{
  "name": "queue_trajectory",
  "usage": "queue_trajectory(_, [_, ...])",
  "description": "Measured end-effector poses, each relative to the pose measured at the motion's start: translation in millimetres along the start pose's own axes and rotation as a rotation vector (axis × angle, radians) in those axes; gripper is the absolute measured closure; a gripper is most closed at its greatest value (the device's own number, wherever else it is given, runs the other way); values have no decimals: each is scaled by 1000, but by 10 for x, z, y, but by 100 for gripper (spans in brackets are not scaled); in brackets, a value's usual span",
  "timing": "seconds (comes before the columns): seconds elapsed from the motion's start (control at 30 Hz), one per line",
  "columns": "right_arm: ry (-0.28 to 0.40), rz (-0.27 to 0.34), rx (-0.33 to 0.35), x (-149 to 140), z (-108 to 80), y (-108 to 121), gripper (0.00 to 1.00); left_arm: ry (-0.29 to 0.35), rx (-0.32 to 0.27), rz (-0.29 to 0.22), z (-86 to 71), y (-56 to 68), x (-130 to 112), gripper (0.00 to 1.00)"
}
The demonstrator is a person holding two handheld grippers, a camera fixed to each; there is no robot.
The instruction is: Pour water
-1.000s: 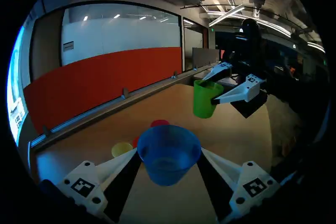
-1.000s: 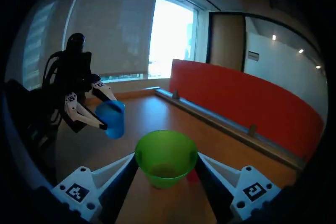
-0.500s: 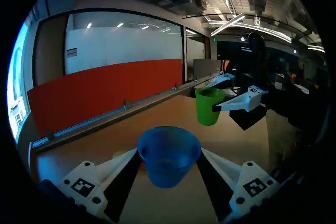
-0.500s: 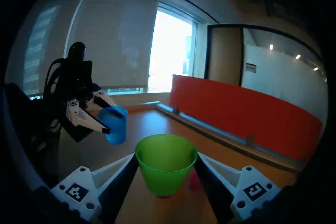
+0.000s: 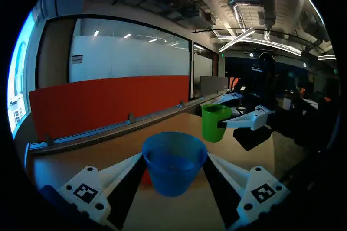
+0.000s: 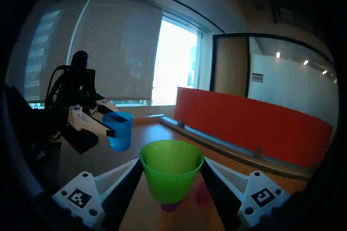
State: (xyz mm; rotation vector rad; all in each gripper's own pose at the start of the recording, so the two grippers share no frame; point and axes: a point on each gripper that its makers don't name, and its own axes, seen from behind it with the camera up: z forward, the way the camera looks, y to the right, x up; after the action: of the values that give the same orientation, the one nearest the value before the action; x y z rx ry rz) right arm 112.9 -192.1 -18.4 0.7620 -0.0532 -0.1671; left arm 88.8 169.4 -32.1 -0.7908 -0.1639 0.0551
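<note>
In the left gripper view my left gripper (image 5: 173,168) is shut on a blue cup (image 5: 174,161), held upright above the wooden table (image 5: 243,161). Farther off in that view the right gripper (image 5: 219,116) holds a green cup (image 5: 213,122) upright. In the right gripper view my right gripper (image 6: 171,172) is shut on that green cup (image 6: 171,170), also above the table (image 6: 143,196). The blue cup (image 6: 119,130) and the left gripper (image 6: 106,122) show at the left, level with the green cup and apart from it. I cannot make out water in either cup.
A red partition (image 5: 108,101) with a metal rail runs along the table's far side. Under the green cup lie a purple cup (image 6: 172,206) and a pink cup (image 6: 202,193). A red cup (image 5: 146,177) peeks beside the blue cup. A bright window (image 6: 173,66) is behind.
Both grippers have tilted up and risen, so each cup has come from a forward tilt to upright. The small cups on the table have dropped lower in both views.
</note>
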Motion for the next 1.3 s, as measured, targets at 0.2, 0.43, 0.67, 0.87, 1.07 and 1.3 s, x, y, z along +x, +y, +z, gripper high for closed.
queue_trajectory(0.2, [15, -4, -3, 15, 9, 3, 7, 33, 2, -5, 25, 1, 51, 14])
queue_trajectory(0.43, [16, -6, 1, 8, 16, -6, 7, 54, 9, -6, 17, -40, 160, 14])
queue_trajectory(0.67, [19, 10, 19, -28, 34, -46, 8, 54, 20, 22, 29, -82, 221, 14])
queue_trajectory(0.87, [33, 16, 33, -29, 63, -77, 9, 52, 16, 47, 63, -66, 246, 14])
queue_trajectory(1.07, [39, 27, 46, -69, 102, -93, 9, 57, 20, 84, 80, -80, 299, 14])
queue_trajectory(1.3, [37, 29, 73, -148, 164, -167, 9, 75, 40, 164, 95, -96, 421, 14])
